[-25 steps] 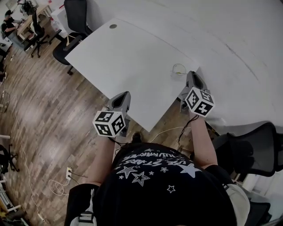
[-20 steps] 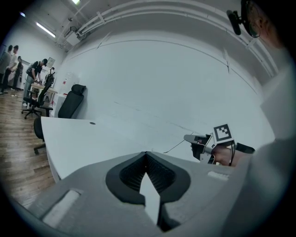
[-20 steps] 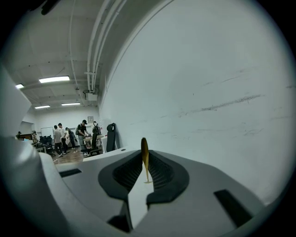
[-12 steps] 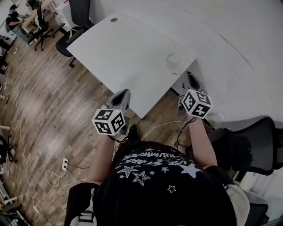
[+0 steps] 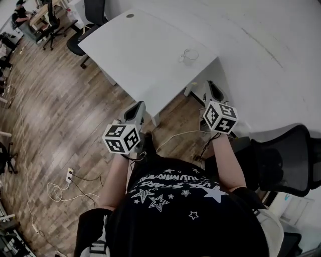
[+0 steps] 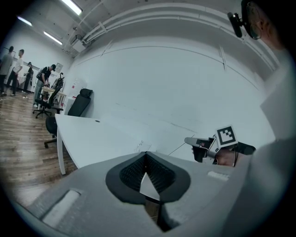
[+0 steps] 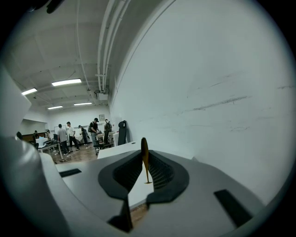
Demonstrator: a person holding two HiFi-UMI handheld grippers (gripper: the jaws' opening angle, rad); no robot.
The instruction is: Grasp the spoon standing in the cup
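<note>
A clear glass cup (image 5: pixel 188 54) stands near the right edge of the white table (image 5: pixel 135 50). My right gripper (image 5: pixel 208 84) hovers off the table's near corner, over the floor, apart from the cup. It is shut on a brown spoon (image 7: pixel 144 159) that stands upright between its pads; its pale end shows in the head view (image 5: pixel 193 85). My left gripper (image 5: pixel 139 104) hangs over the wooden floor in front of the table with its jaws shut and nothing in them. The left gripper view shows the right gripper (image 6: pixel 188 140) off to the right.
A black office chair (image 5: pixel 286 160) stands close at my right, another (image 5: pixel 93 10) behind the table. Cables (image 5: pixel 60 190) trail over the wooden floor. A white wall runs along the right. Several people (image 7: pixel 69 134) stand at distant desks.
Both grippers have drawn back from the table, so table and cup now lie farther up in the head view. The spoon has stayed in the right gripper.
</note>
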